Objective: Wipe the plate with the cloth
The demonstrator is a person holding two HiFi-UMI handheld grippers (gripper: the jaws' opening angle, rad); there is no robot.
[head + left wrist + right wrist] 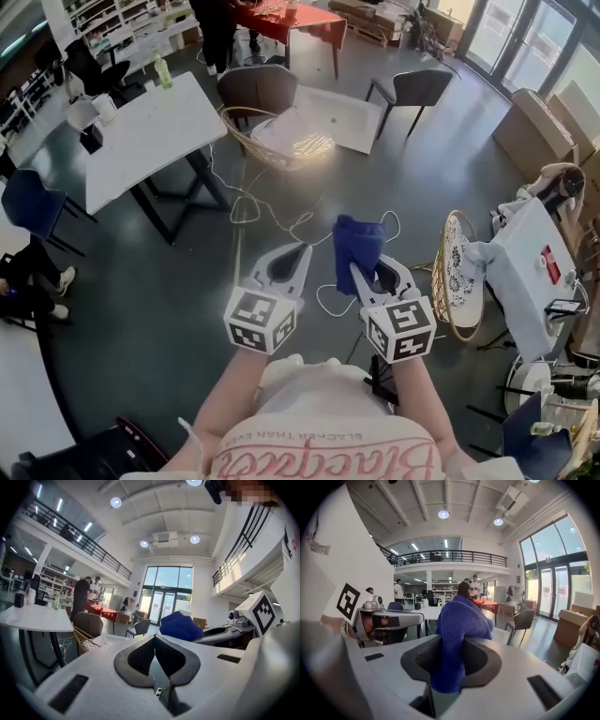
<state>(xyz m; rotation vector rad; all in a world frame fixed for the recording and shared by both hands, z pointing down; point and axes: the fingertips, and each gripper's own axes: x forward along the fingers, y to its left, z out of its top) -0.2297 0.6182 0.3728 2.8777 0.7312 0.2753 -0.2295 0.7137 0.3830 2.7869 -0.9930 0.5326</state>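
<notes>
Over dark grey floor [141, 309], out ahead of the torso: right gripper [364, 272] clamped on blue cloth [358, 239], cloth bunched between the jaws and sticking out past their tips, up in mid-air, touching nothing else. Just beside it, left gripper [302, 251] clenched shut, jaws together, nothing between them. Further off: white table [150, 131], grey chair [258, 89], wicker basket [272, 141], cable loops [246, 208] on floor.

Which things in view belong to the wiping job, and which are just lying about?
Job: blue cloth, clamped in the right gripper; left gripper, shut and empty. No plate in view.
Lying about: white table, wicker basket, grey chair, floor cables.
</notes>
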